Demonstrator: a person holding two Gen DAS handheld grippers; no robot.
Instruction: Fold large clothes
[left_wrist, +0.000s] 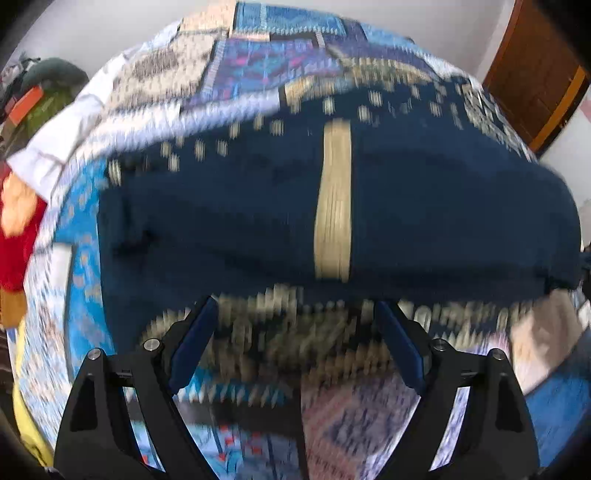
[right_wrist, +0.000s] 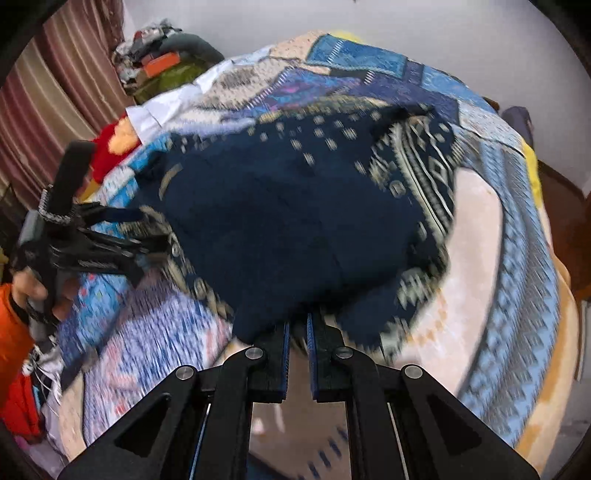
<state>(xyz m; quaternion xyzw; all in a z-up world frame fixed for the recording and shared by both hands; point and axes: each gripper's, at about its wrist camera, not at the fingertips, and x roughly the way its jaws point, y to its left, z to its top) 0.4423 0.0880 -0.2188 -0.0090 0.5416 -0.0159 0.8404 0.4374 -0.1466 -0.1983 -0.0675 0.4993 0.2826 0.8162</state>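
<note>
1. Left wrist view: the left gripper (left_wrist: 293, 332) stands wide apart with nothing between its pads. The garment (left_wrist: 332, 206), dark navy with cream patterns, lies on the bedspread (left_wrist: 258, 66), filling the middle of the view from about 9 o'clock to 3 o'clock; its patterned hem sits just beyond the fingertips. A cream stripe (left_wrist: 332, 203) runs straight up toward 12 o'clock.

2. Right wrist view: the right gripper (right_wrist: 297, 328) is pressed together on the garment's (right_wrist: 277, 206) near edge at 6 o'clock. The left gripper (right_wrist: 162, 240) shows at 9 o'clock, by the cloth's side edge, clear of it.

3. Handling, as a judgement: the cloth looks soft, limp and light, likely to sag and bunch. It seems best pinched at hem corners or edges, both layers together.
</note>
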